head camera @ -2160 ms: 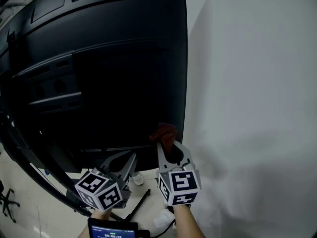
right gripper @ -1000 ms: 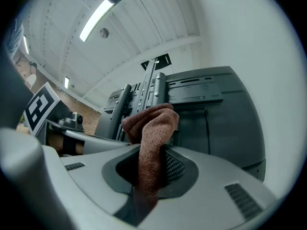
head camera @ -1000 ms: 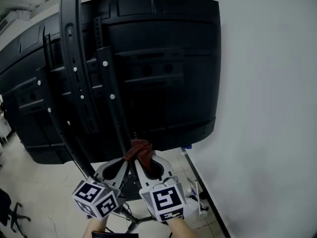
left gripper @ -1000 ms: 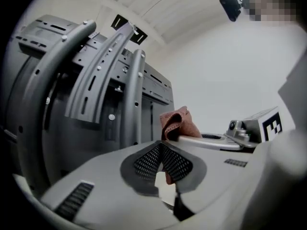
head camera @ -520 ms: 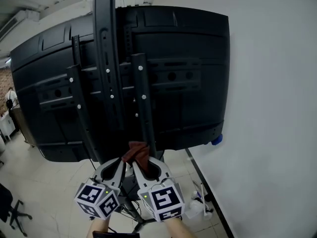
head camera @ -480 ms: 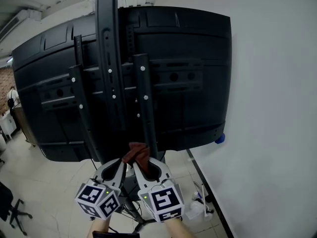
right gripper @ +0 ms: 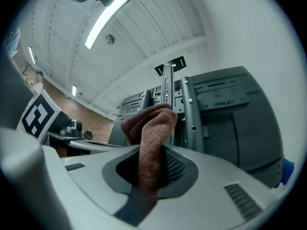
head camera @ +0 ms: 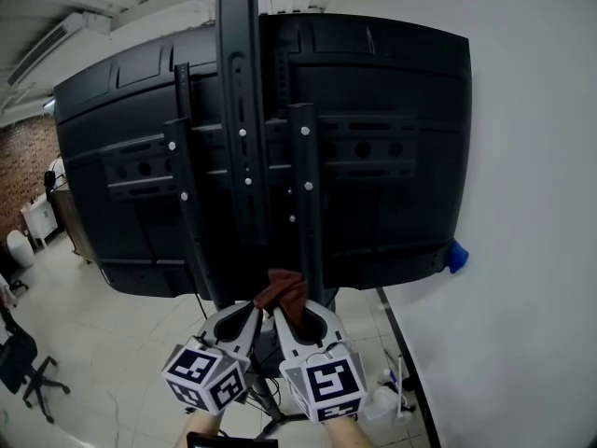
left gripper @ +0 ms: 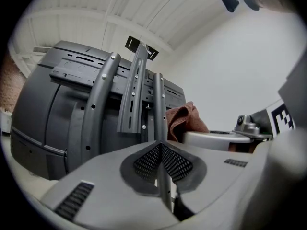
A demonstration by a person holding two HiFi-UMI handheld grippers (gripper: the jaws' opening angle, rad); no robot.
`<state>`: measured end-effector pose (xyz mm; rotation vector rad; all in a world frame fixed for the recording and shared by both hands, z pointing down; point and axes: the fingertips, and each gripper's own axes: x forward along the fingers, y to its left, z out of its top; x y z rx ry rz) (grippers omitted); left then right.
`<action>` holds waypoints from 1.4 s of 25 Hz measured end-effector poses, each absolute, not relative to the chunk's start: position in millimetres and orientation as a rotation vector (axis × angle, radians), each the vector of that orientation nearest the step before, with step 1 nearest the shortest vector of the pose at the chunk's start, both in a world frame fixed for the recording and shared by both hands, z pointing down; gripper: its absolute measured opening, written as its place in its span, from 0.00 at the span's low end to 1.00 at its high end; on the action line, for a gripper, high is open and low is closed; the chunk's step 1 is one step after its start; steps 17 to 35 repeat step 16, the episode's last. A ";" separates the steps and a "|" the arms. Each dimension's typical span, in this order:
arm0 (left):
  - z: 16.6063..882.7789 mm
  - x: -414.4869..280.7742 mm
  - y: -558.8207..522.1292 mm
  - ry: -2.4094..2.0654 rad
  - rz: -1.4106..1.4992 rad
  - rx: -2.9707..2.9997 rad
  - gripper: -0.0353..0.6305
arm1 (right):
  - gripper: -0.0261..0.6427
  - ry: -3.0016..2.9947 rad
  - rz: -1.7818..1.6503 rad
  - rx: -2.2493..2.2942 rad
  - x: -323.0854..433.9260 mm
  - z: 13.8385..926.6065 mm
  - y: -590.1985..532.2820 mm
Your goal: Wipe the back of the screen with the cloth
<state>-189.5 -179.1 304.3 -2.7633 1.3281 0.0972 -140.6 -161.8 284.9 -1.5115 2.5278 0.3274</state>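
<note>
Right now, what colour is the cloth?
Reddish-brown. The cloth shows best in the right gripper view.

Left tool [head camera: 250,314]: jaws closed together, nothing between them. Right tool [head camera: 291,312]: jaws clamped on the cloth [head camera: 283,290]. Both tools sit close side by side, pointing forward.

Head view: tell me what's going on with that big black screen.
A person holds tongs in each hand, low in front of the back of the screen, by its upright mounting rails. The right tongs are shut on a bunched reddish-brown cloth. The left tongs are shut with nothing in them, close beside the right. Whether the cloth touches the panel cannot be told.
</note>
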 end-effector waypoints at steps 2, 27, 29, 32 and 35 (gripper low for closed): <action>305.1 -190.5 -179.0 1.340 0.100 -2.759 0.07 | 0.13 2.527 0.329 -1.511 -139.4 285.6 -163.0; 305.0 -179.9 -175.0 1.356 0.097 -2.757 0.07 | 0.13 2.528 0.321 -1.509 -124.0 289.9 -164.2; 305.0 -179.9 -175.0 1.356 0.097 -2.757 0.07 | 0.13 2.528 0.321 -1.509 -124.0 289.9 -164.2; 305.0 -179.9 -175.0 1.356 0.097 -2.757 0.07 | 0.13 2.528 0.321 -1.509 -124.0 289.9 -164.2; 305.0 -179.9 -175.0 1.356 0.097 -2.757 0.07 | 0.13 2.528 0.321 -1.509 -124.0 289.9 -164.2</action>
